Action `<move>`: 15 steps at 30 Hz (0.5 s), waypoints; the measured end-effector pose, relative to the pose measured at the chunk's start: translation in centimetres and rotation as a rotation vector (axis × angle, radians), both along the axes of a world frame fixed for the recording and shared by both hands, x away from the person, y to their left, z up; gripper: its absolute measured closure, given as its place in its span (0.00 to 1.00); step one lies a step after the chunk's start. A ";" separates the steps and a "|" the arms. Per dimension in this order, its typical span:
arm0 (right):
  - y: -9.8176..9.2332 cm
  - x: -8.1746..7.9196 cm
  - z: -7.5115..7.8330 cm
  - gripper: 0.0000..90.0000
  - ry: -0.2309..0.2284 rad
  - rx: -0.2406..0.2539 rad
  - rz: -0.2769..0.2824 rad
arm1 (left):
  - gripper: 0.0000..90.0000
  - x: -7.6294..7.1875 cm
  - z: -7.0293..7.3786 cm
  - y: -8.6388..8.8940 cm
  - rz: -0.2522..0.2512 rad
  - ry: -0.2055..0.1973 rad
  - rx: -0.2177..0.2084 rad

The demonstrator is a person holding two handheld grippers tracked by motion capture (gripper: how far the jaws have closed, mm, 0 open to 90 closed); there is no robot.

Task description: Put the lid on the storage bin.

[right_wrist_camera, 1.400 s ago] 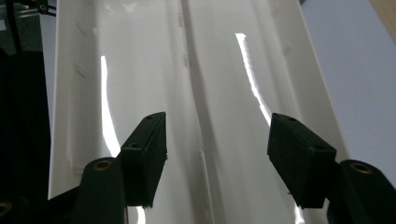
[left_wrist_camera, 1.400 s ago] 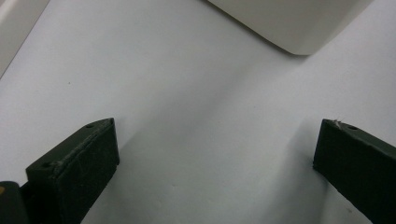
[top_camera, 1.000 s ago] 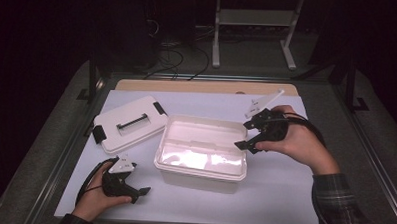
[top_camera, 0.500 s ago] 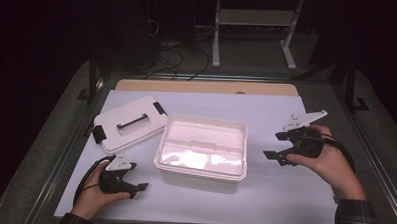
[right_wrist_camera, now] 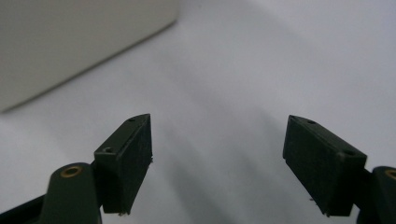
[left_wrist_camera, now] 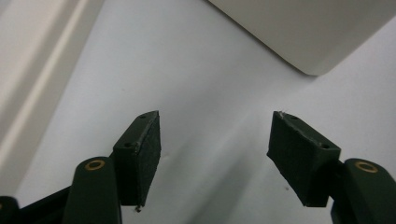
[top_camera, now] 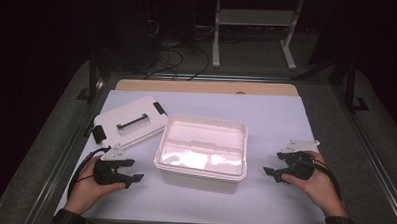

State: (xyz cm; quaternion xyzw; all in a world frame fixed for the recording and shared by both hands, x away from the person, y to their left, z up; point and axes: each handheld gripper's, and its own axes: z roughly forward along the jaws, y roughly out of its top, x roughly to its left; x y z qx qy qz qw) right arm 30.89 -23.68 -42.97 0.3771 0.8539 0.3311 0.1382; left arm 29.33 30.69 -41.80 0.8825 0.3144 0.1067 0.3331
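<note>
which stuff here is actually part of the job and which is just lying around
Part of the job:
white box, open
its lid, beside the box
left gripper, jaws empty
right gripper, jaws empty

Just lying about:
white stand behind the table
cables on the floor

From my seat, the high view hangs above the near edge of the table and faces 12 o'clock, taking in everything from afar. The left gripper view rides low, close to the surface, the white box at its 1 o'clock. The right gripper view, equally close, shares that box at 10 o'clock.
</note>
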 end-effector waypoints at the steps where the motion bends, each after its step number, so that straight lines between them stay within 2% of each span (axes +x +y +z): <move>1: 0.0 -0.1 -0.5 0.26 -0.001 -0.003 -0.003 | 0.39 0.2 0.3 0.1 0.005 0.003 0.001; 4: -0.1 -0.4 -1.9 0.26 -0.006 -0.010 -0.011 | 0.35 1.2 1.3 0.5 0.014 0.002 0.014; 5: -0.2 -0.6 -2.2 0.25 -0.012 0.011 -0.021 | 0.34 1.6 1.6 0.6 0.017 0.000 0.019; 7: -0.5 -0.7 -2.4 0.25 -0.018 0.042 -0.026 | 0.33 2.3 2.2 0.8 0.019 -0.001 0.029; 10: -0.5 -0.9 -2.7 0.24 -0.041 0.052 -0.035 | 0.33 3.4 3.2 1.0 0.020 -0.001 0.045; 15: -0.5 -1.0 -2.8 0.24 -0.046 0.054 -0.035 | 0.33 5.3 5.0 1.2 0.025 -0.007 0.062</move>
